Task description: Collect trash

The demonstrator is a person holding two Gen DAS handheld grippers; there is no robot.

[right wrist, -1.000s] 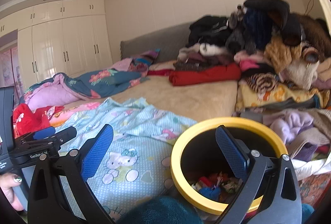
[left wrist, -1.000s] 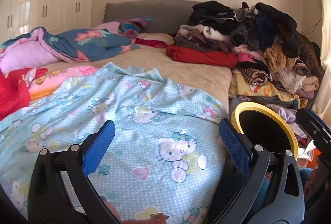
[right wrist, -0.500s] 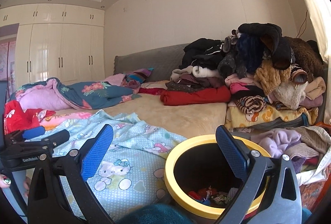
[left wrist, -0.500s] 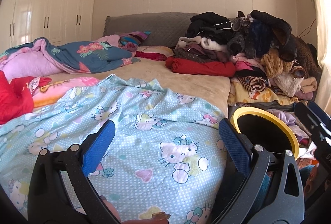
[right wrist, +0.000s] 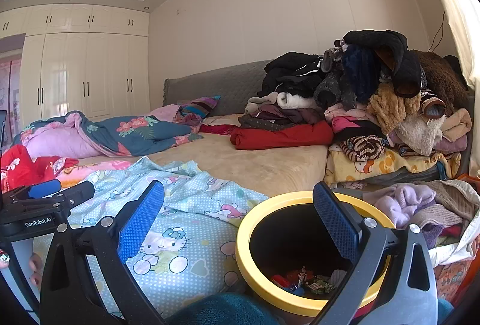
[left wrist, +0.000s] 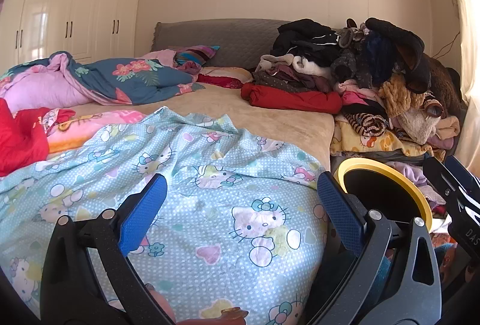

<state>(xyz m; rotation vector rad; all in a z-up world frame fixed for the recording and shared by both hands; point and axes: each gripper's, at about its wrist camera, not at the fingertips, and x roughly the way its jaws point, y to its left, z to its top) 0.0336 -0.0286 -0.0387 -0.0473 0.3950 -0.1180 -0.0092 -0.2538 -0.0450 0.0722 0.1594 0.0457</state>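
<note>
Both claws spread, empty. Bin point(right wrist: 303, 250) sits lower centre-right, just under right gripper point(right wrist: 237, 223); left gripper point(left wrist: 240, 212) faces sheet point(left wrist: 210, 175). Wrappers point(right wrist: 303, 280) in bin, probably.

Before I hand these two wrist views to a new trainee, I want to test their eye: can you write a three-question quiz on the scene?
1. True or false: the right gripper holds a wrapper.
2. What lies in the yellow-rimmed bin? A) nothing B) wrappers C) folded clothes
3. Fill in: the left gripper hangs over the Hello Kitty ____.

Key
1. False: its jaws stand apart, with nothing between them.
2. B: colourful wrappers lie at the bottom.
3. Sheet, the blue one spread across the bed.
</note>
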